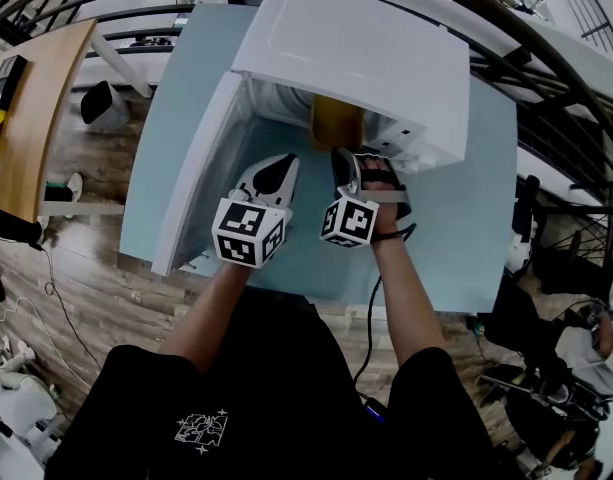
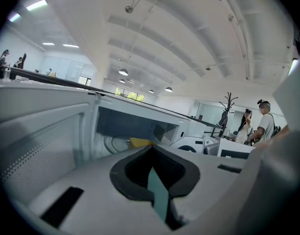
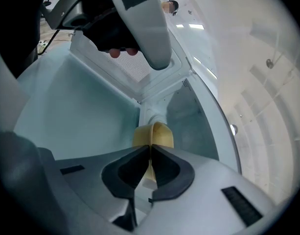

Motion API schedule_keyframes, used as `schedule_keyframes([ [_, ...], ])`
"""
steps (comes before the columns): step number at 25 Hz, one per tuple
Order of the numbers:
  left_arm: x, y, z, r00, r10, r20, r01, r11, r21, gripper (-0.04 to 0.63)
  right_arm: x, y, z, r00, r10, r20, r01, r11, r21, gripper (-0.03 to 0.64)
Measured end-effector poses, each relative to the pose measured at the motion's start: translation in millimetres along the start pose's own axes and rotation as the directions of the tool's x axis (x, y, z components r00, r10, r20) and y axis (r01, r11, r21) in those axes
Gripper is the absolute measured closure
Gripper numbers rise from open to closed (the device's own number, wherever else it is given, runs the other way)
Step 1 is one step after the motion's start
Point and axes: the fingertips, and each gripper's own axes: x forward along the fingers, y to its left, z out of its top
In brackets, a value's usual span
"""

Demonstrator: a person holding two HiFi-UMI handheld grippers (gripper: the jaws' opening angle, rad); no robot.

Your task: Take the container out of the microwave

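Gripping the container (image 3: 162,133) by its rim, your right gripper (image 3: 150,147) holds it at the open microwave (image 1: 356,48) mouth; your left gripper (image 2: 151,150) is closed and empty; pulling clear remains.

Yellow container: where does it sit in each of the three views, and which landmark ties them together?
Head view: yellow container at upper centre, in the microwave's mouth.
Left gripper view: a yellow sliver at centre, just above the left gripper.
Right gripper view: centre, its rim in the right gripper.
Shared landmark: the open microwave.

Bright ceiling lights (image 2: 123,72), strong fisheye bending, dark vignetted corners
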Motion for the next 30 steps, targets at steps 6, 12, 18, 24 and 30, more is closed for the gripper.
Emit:
schedule_keyframes([
  [6,-12,-10,-4,1.0,0.006,0.006,-0.006,1.0,0.008,0.588,-16,7,1,1.0,-0.008,0.005,0.008,1.0,-0.019,0.595],
  [12,-26,-19,-6,1.0,0.008,0.012,-0.009,1.0,0.014,0.588,-31,13,6,1.0,-0.016,0.013,0.016,0.999,-0.032,0.595],
  [18,-36,-24,-8,1.0,0.016,0.016,-0.016,1.0,0.022,0.588,-39,17,5,0.999,-0.028,0.017,0.029,0.999,-0.038,0.595],
  [24,-42,-25,-11,1.0,0.018,0.014,-0.019,0.999,0.038,0.588,-43,21,7,0.999,-0.039,0.016,0.039,0.998,-0.04,0.595],
  [30,-44,-28,-17,1.0,0.013,0.01,-0.014,0.999,0.034,0.588,-47,26,5,0.999,-0.048,0.009,0.048,0.998,-0.046,0.595],
])
